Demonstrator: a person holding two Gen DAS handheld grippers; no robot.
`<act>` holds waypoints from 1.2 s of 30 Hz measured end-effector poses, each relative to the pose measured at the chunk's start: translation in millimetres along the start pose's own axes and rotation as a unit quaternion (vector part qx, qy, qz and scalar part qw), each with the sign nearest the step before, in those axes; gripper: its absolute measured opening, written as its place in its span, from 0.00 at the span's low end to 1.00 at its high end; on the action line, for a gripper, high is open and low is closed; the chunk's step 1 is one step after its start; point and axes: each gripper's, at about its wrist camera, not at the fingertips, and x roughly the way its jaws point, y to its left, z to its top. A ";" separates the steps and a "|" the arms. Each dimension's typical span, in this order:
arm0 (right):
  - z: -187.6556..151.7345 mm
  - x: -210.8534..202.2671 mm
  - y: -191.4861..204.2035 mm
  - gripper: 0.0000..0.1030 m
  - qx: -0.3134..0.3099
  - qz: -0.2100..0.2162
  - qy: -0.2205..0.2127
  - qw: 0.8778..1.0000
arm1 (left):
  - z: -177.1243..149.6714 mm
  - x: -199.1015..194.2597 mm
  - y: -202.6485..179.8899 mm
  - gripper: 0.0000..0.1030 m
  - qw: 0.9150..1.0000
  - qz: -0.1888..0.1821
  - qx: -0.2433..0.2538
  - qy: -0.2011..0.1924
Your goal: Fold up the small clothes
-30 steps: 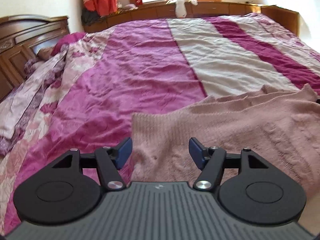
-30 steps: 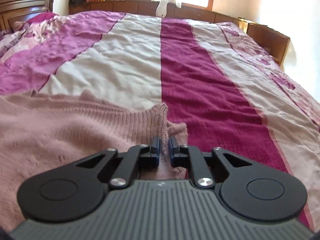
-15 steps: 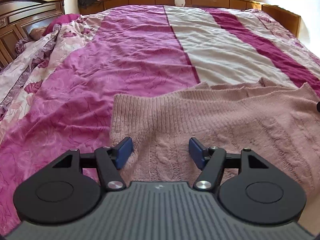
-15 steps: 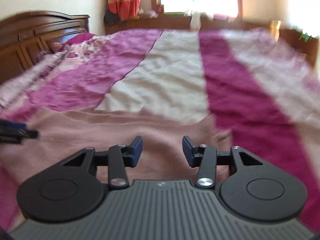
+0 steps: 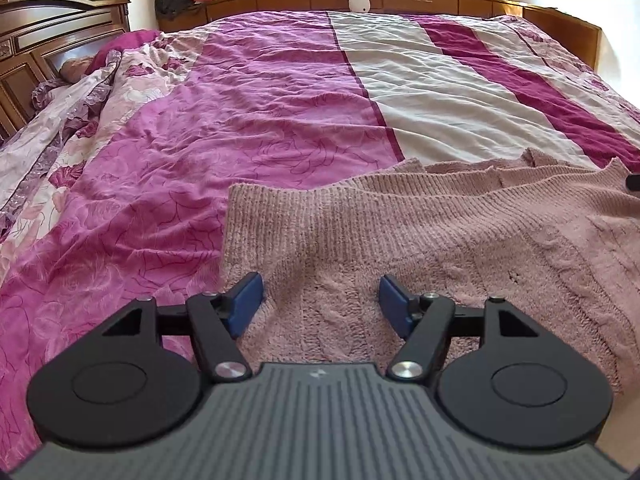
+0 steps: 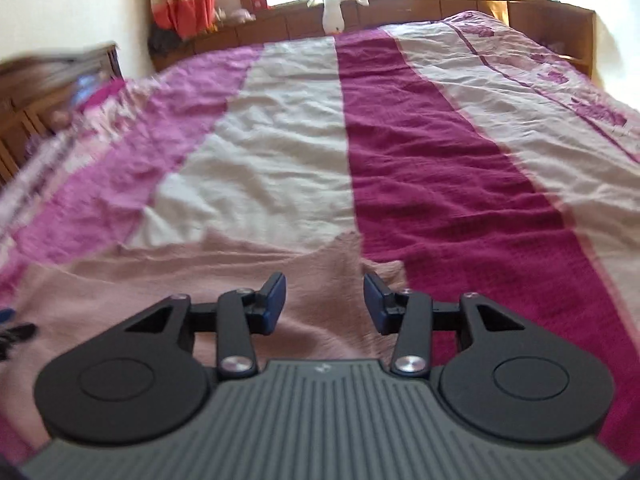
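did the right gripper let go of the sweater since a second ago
Yes. The right gripper was shut on the pink sweater edge; its jaws now stand apart over the knit, with the window sill toy sitting farther right in its view.

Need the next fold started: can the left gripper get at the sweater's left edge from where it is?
Probably yes. The left gripper is open right over the pink sweater, its left finger at that edge, nothing lying in between.
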 end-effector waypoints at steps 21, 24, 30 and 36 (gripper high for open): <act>-5.0 -0.6 4.9 0.39 -0.071 -0.042 -0.026 0.996 | 10.8 -8.5 8.2 0.75 1.000 0.005 -0.014 0.015; -10.1 -25.2 0.6 0.47 -0.049 -0.039 -0.046 0.997 | 12.4 -23.0 11.2 0.75 0.999 0.006 -0.028 0.021; -31.1 -67.6 -9.3 0.49 0.010 -0.022 -0.053 0.998 | 6.0 -56.4 10.2 0.75 0.998 -0.002 -0.051 0.037; -56.4 -92.3 -26.0 0.63 0.088 0.001 -0.045 0.995 | -9.6 -84.2 1.1 0.75 0.997 -0.007 -0.063 0.051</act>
